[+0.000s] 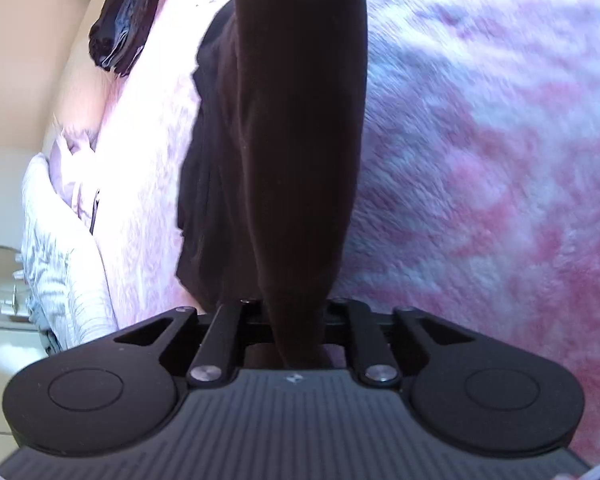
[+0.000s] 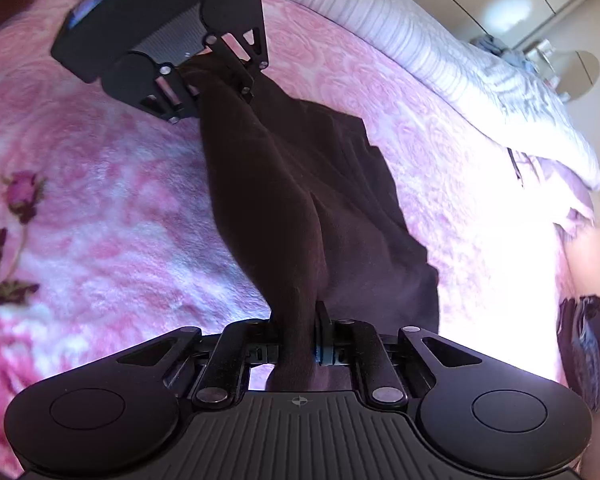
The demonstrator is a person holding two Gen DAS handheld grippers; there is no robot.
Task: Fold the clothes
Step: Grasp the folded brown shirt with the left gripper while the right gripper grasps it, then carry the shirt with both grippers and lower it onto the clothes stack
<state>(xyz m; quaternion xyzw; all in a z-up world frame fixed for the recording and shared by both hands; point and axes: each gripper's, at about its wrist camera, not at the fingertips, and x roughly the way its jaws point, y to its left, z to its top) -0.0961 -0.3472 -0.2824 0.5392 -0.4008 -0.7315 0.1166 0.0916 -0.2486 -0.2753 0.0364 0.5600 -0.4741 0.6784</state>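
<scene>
The dark brown knit garment (image 2: pixel 300 184), soft and limp, sags mid-frame over the pink floral blanket (image 2: pixel 100 220), stretched between left tongs (image 2: pixel 204 92) and right tongs (image 2: pixel 300 336), both clamped on bunched edges; corner grips suit it best.

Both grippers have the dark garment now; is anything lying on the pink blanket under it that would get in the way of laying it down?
Nothing visible. The dark garment hangs between the left gripper and right gripper, both shut on it. The pink blanket around it is bare; the folded pile sits off at the edge.
</scene>
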